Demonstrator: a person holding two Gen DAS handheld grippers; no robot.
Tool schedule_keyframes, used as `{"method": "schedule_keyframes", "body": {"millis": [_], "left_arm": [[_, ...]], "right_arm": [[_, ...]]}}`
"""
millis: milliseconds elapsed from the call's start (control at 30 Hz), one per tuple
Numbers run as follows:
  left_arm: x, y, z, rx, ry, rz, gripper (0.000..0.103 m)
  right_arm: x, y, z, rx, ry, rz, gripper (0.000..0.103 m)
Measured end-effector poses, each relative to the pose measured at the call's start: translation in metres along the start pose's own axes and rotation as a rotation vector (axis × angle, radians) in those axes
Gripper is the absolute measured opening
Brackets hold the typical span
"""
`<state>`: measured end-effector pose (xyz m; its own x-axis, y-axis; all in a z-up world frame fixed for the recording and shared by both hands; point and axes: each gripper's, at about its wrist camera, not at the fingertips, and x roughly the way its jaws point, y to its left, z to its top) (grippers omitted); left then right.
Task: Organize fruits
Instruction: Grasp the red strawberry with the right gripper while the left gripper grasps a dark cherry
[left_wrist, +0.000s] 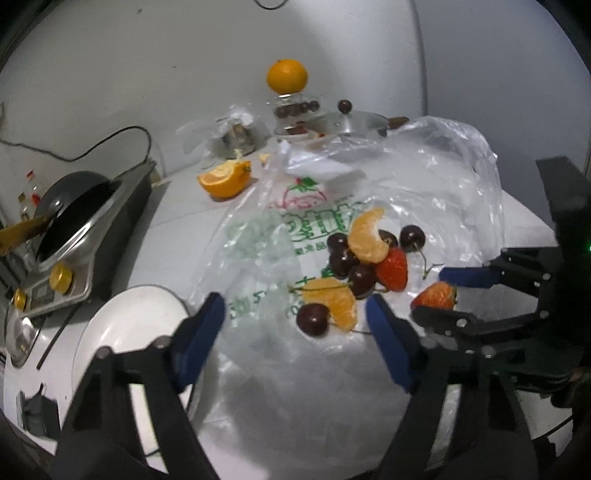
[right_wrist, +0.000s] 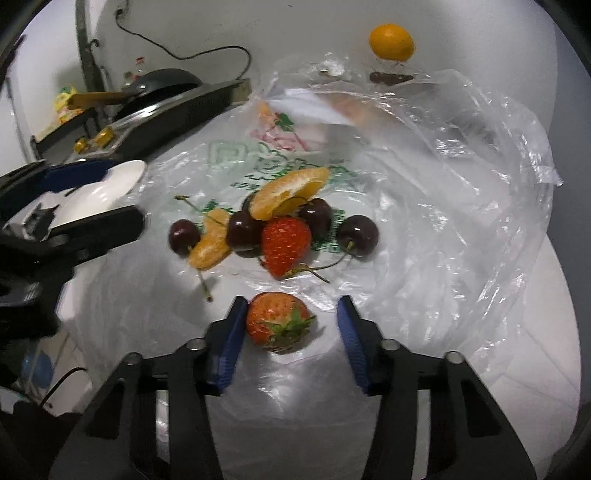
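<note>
A pile of fruit lies on a clear plastic bag (left_wrist: 424, 177): several dark cherries (left_wrist: 312, 319), orange segments (left_wrist: 365, 236) and a strawberry (left_wrist: 393, 269). A second strawberry (right_wrist: 277, 321) lies apart, between the open jaws of my right gripper (right_wrist: 291, 314); the left pad (right_wrist: 236, 325) touches it, the right pad is apart. In the left wrist view the right gripper (left_wrist: 432, 295) straddles that strawberry (left_wrist: 436, 295). My left gripper (left_wrist: 295, 310) is open and empty, just short of the nearest cherry. A white plate (left_wrist: 125, 325) sits at the left.
A whole orange (left_wrist: 287, 75) sits on a glass jar (left_wrist: 295, 110) at the back. A cut orange half (left_wrist: 225, 179) lies behind the bag. A cooker with a dark pan (left_wrist: 70, 218) stands at the left. A pot lid (left_wrist: 347, 122) is at the back.
</note>
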<state>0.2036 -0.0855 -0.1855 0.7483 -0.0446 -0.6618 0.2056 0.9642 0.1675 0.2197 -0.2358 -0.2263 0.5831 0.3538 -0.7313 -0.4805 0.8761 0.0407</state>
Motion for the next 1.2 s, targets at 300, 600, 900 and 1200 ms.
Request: {"method": "schedule_keyframes", "body": {"millis": [300,600,900,1200], "left_arm": [[0.028,-0.008,-0.004,0.059,0.07,-0.058,0.057],[0.047,-0.014,-0.012,0.149,0.114,-0.114,0.044],[0.051,0.003,-0.014,0.128,0.137,-0.188,0.044],[0.053,0.018,-0.012,0.058,0.131,-0.285,0.034]], "right_arm": [[-0.015,-0.01,0.003,0.026,-0.046,0.058,0.035],[-0.026,-0.027,0.008,0.063,-0.079,0.085,0.035],[-0.02,-0.022,0.01,0.048,-0.06,0.074,0.035],[-0.016,-0.016,0.012,0.035,-0.038,0.053,0.035]]}}
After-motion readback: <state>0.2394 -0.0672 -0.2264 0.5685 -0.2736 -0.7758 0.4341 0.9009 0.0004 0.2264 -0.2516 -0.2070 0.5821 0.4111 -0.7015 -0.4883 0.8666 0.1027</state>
